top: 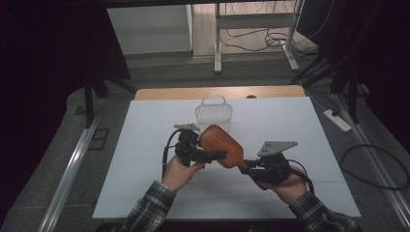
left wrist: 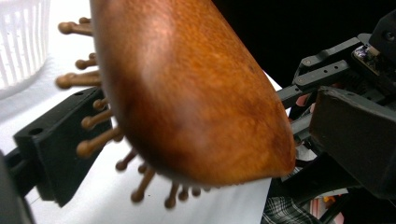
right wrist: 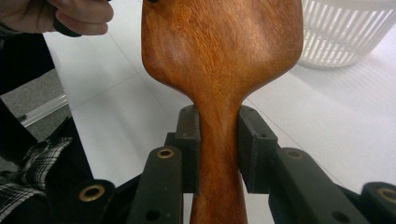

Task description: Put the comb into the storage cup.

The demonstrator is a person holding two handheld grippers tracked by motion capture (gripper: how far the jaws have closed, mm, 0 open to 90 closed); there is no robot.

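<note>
So the table has a white basket at the far side. Just in front of the basket, held up off the top, is a wooden brush. Right gripper is clamped tight on its handle. Left gripper has its jaws either side of the head, can't tell if they're actually pressing.

High view overhead, far; claw views close; all share hairbrush, probably basket.
</note>
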